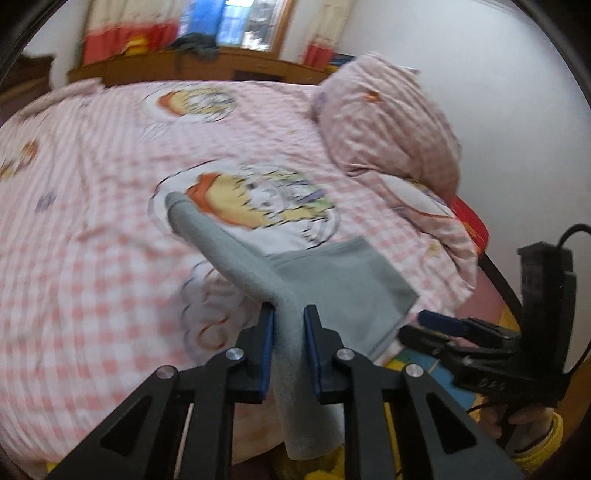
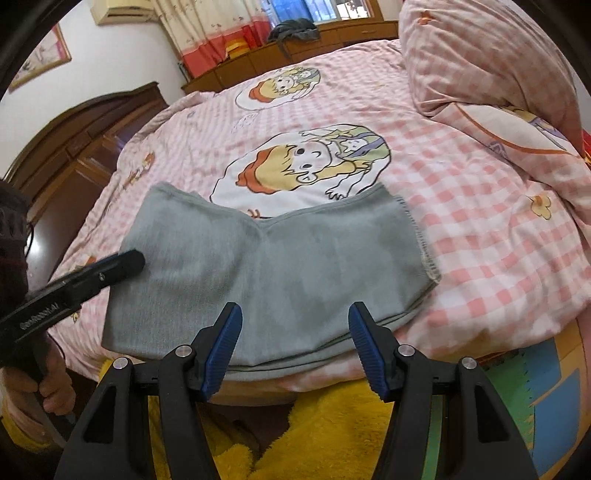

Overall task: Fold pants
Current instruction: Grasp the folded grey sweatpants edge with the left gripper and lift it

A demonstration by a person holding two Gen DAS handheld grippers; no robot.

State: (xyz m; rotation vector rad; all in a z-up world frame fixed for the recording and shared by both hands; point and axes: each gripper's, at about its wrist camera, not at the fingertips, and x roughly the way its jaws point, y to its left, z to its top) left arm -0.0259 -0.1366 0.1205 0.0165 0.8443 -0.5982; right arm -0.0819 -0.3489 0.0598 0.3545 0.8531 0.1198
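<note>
Your left wrist view shows what the right one hides: your left claw (image 1: 289,328) is clamped on a raised ridge of the grey pants (image 1: 343,284), the cloth pinched between the two blue pads and hanging down below them over the bed's edge. From the right wrist view that same left claw (image 2: 125,263) appears only from the side, at the left edge of the pants (image 2: 273,273), and you cannot tell from there how its jaws stand. The right view gives you the whole garment instead: one pair of pants, folded, lying flat near the front edge of the bed (image 2: 480,258), with a V-shaped notch in the far edge and a stitched hem on the right side. Your right claw (image 2: 295,343) stands apart, its jaws wide and holding nothing, just above the near edge of the pants. In the left view the right claw (image 1: 439,325) sits beside the garment's right corner, but there its jaws are too blurred to judge. There are two claws, one pair of pants, and two large cartoon prints (image 2: 306,166) clearly seen on the pink checked cover. Around you, a bunched quilt (image 2: 491,66) is piled at the right of the bed, a wooden cabinet (image 2: 280,55) carries a dark garment (image 2: 295,29) beyond it, and yellow fleece (image 2: 325,435) lies below your right claw.
</note>
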